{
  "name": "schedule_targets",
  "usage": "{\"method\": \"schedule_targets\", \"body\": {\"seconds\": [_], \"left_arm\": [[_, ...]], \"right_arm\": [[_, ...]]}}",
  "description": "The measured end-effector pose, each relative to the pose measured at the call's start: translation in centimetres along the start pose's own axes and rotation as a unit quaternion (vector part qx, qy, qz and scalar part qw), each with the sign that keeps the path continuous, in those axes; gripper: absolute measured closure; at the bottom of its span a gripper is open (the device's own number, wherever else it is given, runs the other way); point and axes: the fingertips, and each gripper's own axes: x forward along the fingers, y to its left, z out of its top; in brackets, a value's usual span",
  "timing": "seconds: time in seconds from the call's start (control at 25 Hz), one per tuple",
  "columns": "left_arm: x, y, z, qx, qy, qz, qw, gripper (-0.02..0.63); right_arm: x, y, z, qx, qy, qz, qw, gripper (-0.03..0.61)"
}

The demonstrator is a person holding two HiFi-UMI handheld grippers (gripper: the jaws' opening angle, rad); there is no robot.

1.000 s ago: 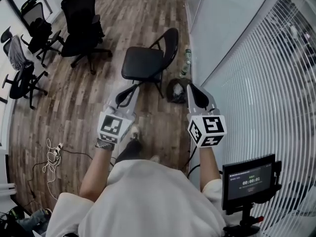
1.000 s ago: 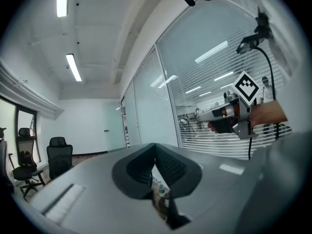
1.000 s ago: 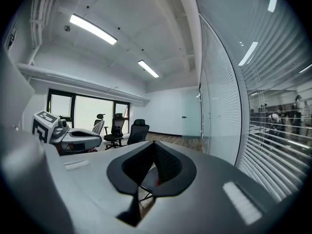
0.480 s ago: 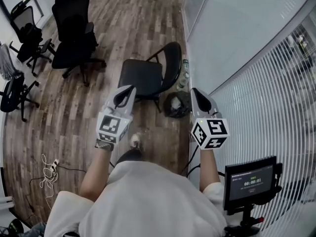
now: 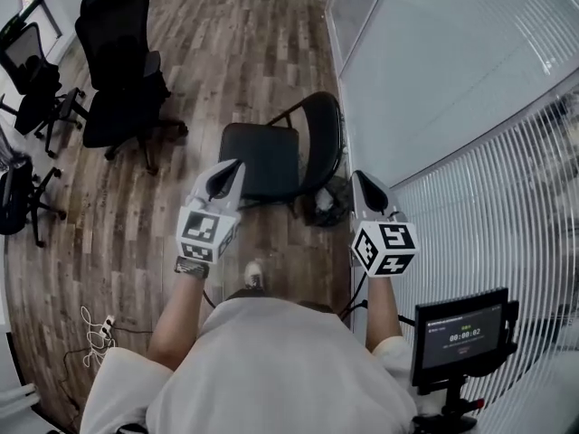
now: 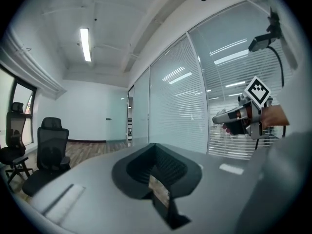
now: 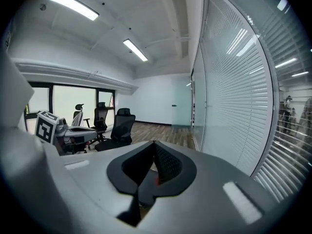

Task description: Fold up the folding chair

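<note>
Standing open, the folding chair (image 5: 262, 159) faces left; left hand-held gripper (image 5: 236, 165) and right hand-held gripper (image 5: 356, 177) are both pressed together.

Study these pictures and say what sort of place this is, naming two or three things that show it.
Most likely an office: black swivel office chairs on castors stand on the wood-plank floor, glass partition walls carry white slatted blinds, and long strip lights run along the ceiling.

Folding chair (image 5: 262, 159) on wood floor (image 5: 226, 52)
</note>
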Motion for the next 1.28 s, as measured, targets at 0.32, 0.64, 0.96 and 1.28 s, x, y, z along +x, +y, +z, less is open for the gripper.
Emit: {"method": "schedule_targets", "body": {"seconds": [0.32, 0.64, 0.96, 1.28], "left_arm": [[4.0, 1.6, -1.4, -0.015, 0.017, -0.01, 0.9997, 0.615], [6.3, 2.1, -2.8, -0.024, 0.044, -0.003, 0.9988, 0.615], [9.5, 3.5, -4.4, -0.038, 0.087, 0.016, 0.9954, 0.615], [10.8, 5.3, -7.5, -0.041, 0.127, 0.05, 0.9897, 0.529]], "right_arm": [[3.0, -1.6, -0.3, -0.002, 0.023, -0.012, 1.0, 0.575], [5.5, -3.1, -1.1, 0.011, 0.039, -0.006, 0.999, 0.575], [9.7, -6.1, -1.3, 0.03, 0.052, 0.014, 0.998, 0.574], [13.3, -9.2, -3.1, 0.044, 0.087, 0.042, 0.994, 0.488]]}}
